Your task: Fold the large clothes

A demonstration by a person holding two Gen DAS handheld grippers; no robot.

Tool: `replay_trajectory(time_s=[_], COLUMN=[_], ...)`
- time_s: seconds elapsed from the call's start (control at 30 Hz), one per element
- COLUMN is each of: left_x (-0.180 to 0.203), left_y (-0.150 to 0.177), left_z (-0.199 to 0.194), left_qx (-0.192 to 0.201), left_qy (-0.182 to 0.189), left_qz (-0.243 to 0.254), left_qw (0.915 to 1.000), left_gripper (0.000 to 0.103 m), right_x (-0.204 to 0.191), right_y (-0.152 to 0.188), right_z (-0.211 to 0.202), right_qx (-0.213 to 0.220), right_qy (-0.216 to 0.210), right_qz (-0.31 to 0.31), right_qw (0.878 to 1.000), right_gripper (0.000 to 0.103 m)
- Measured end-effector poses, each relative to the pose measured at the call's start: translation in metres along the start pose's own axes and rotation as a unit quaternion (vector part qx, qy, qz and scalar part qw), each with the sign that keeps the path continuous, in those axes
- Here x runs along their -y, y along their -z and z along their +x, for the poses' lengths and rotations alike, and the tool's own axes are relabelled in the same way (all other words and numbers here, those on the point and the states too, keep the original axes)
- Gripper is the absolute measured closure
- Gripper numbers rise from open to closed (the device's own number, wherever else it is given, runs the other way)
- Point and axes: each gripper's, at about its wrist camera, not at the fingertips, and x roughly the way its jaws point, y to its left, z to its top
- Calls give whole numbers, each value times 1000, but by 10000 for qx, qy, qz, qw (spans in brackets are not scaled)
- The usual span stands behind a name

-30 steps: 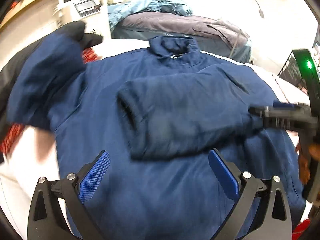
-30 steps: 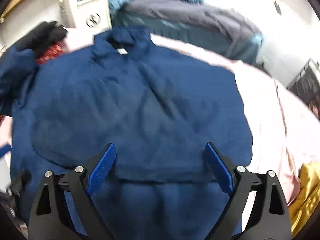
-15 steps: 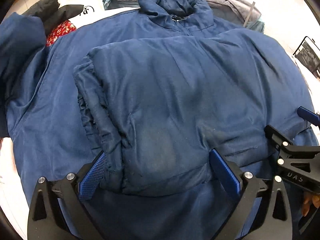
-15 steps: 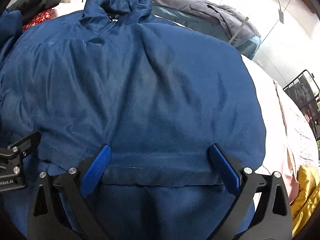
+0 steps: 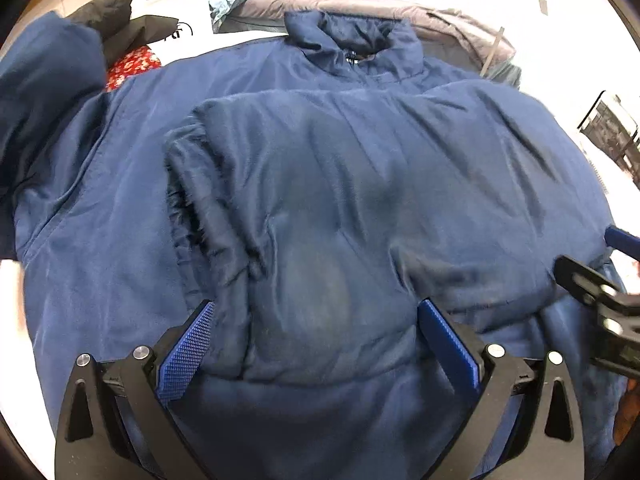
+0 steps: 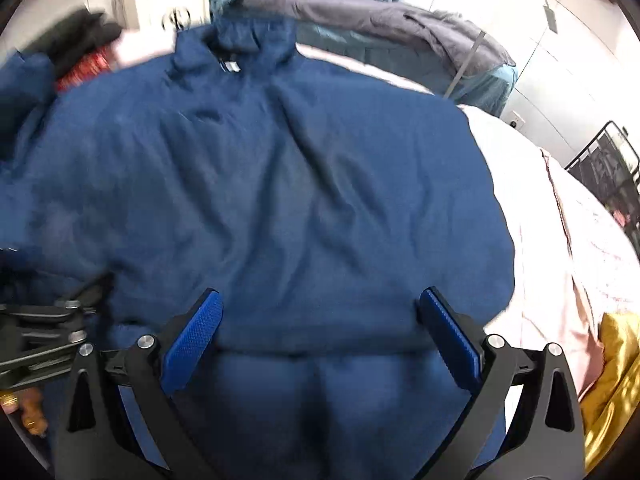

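Where both grippers gape over the navy jacket (image 5: 340, 208), yellow cloth (image 6: 612, 380) only rightward.

A bedroom: pink-sheeted bed (image 6: 560, 216) piled with clothes (image 6: 360, 12).

L gripper (image 5: 316, 340): black angular frame w/ triangular cut-outs, silver screws at the pivots, fingers faced w/ blue knurled pads (image 5: 186, 350). R gripper (image 6: 320, 340) built the same: black frame, silver screws, blue textured pads (image 6: 450, 338). No cables or sleeves are seen; any markings are too blurred to be read.
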Motion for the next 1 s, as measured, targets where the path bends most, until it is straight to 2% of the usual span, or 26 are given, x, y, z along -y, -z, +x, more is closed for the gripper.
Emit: replay_trajectory(time_s=[0.1,0.27,0.4,0.53,0.6,0.67,0.73,0.83,0.93,1.0], left_x=[-8,-14,-32,-76,-109,-148,-184,-240,-288,-306], left_y=[13,39,56,69,70,74,73,71,61,47], left_z=[-25,-70,-82,-101,-109,-117,-120,-129,-138,-136], left_qx=[77,580,601,792,926,1008,1097,1332,1588,1595], left_qy=[69,486,536,394,265,180,242,515,1144,1531], left_qz=[-164,-439,-756,-1155,-1526,-2068,-2635,-3451,-4175,-4451], left_qw=[9998,9962,9939,9894,9836,9730,9581,9277,8874,8678], left_gripper=[6,6,7,8,8,8,8,9,9,9], right_x=[-2,-19,-30,-37,-38,-39,-39,-38,-40,-41], right_y=[19,73,110,132,134,136,136,138,141,144], right_z=[-29,-53,-54,-52,-51,-51,-52,-50,-46,-47], right_qx=[104,-116,-411,-543,-560,-577,-574,-585,-611,-607], right_qy=[-414,-951,-1053,-936,-925,-911,-906,-906,-890,-854], right_qz=[25,-191,-271,-446,-455,-446,-445,-464,-480,-500], right_qw=[9991,9952,9932,9931,9931,9932,9932,9931,9930,9932], right_gripper=[5,5,5,5,5,5,5,5,5,5])
